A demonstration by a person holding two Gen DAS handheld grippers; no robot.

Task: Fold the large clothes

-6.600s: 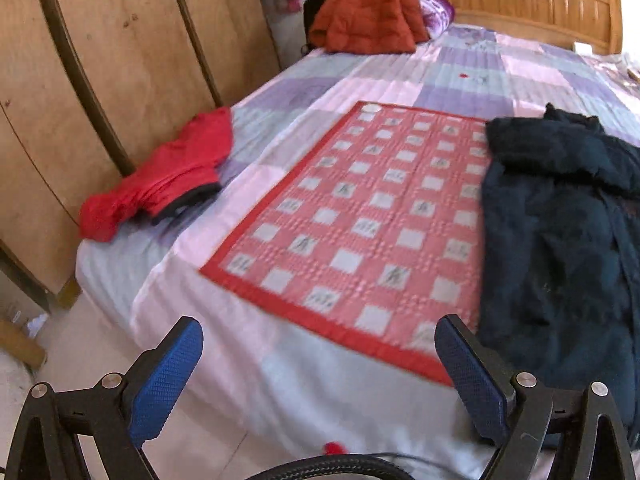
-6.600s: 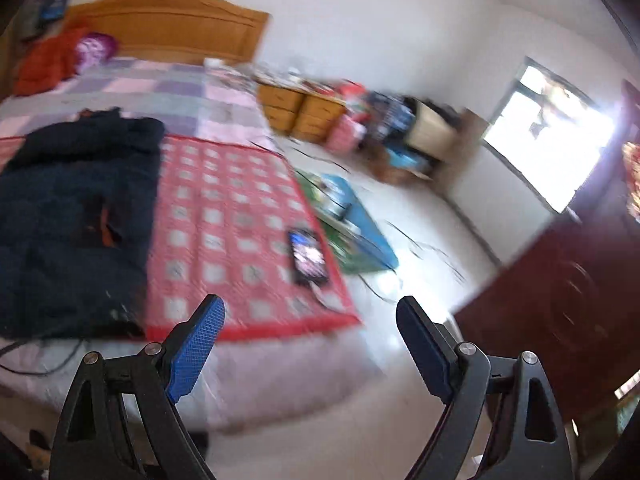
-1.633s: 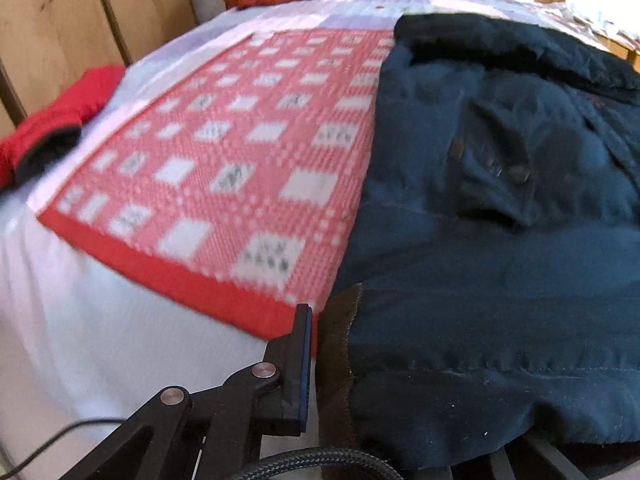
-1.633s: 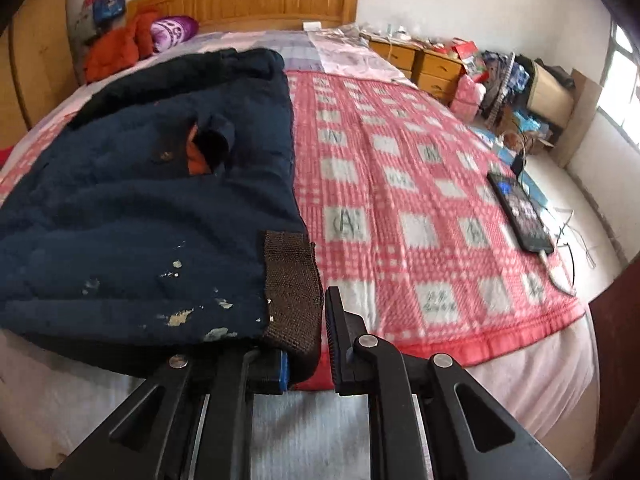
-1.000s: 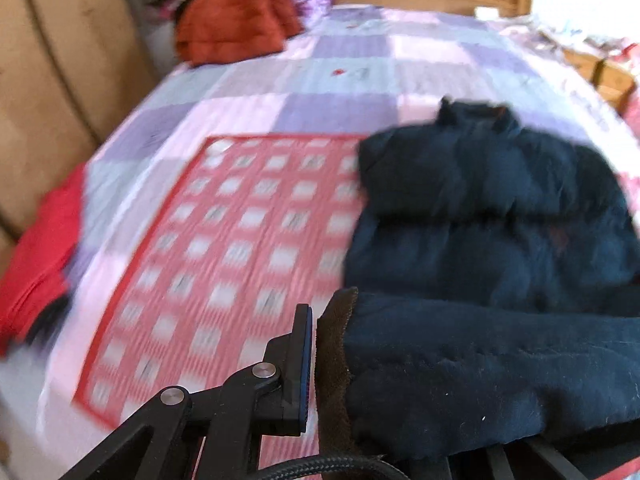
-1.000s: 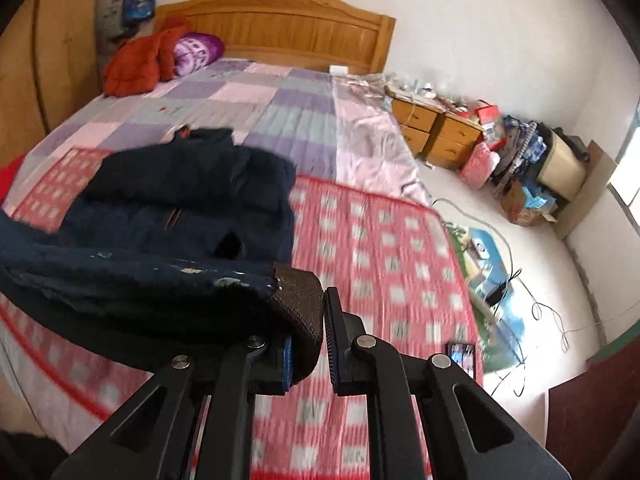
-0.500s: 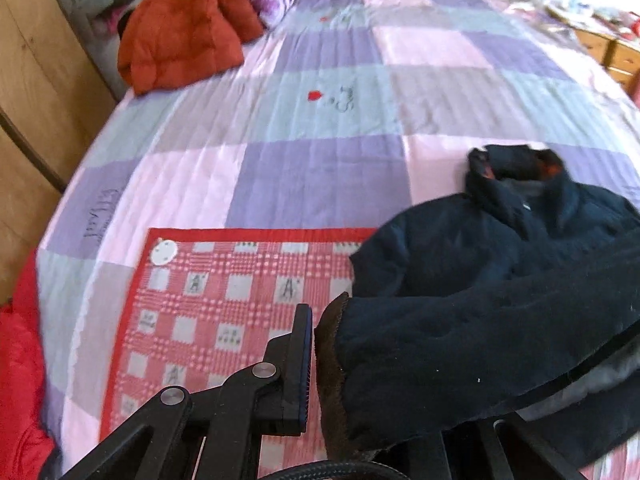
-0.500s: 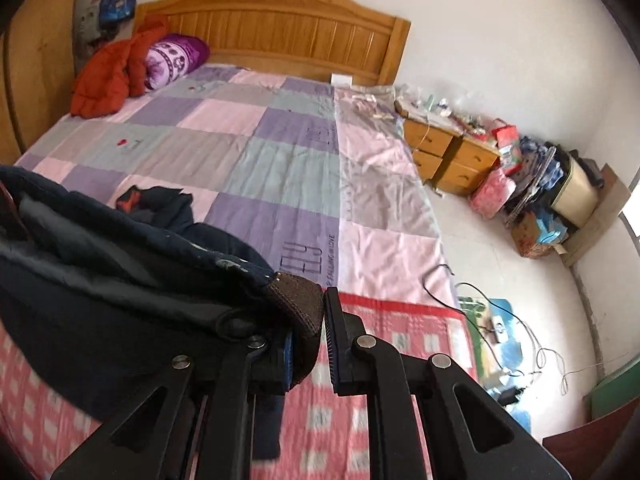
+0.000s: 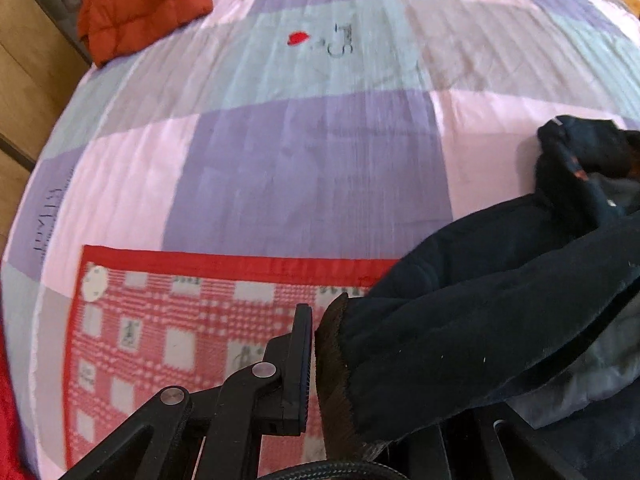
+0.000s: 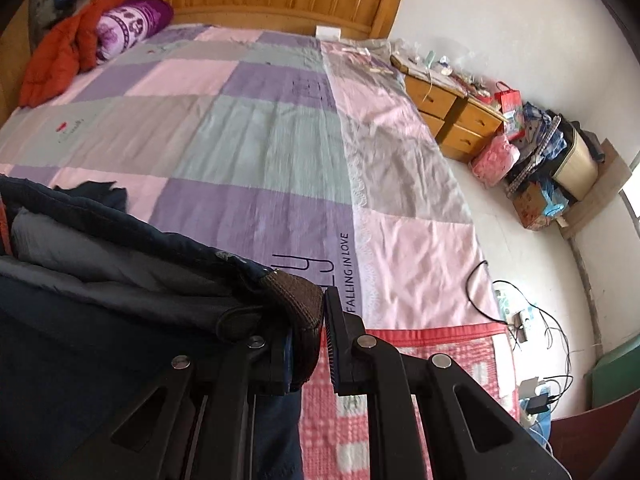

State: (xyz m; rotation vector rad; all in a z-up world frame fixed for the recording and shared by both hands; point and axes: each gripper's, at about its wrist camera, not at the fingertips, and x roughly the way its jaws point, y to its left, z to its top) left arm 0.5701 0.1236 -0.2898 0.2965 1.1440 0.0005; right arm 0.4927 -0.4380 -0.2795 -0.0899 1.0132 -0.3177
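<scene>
Both tools pinch the dark jacket's (image 9: 460,344) brown ribbed hem: left tool (image 9: 320,368), right tool (image 10: 316,328). Hem raised over the jacket body, collar (image 9: 576,152) just ahead on the bed (image 10: 248,136). First fold midway; laying down and remaining folds left.

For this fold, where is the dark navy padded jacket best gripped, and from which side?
At its brown knit hem corners, one per gripper, coming in from the hem end: the left gripper and right gripper are shut there on the dark navy padded jacket.
</scene>
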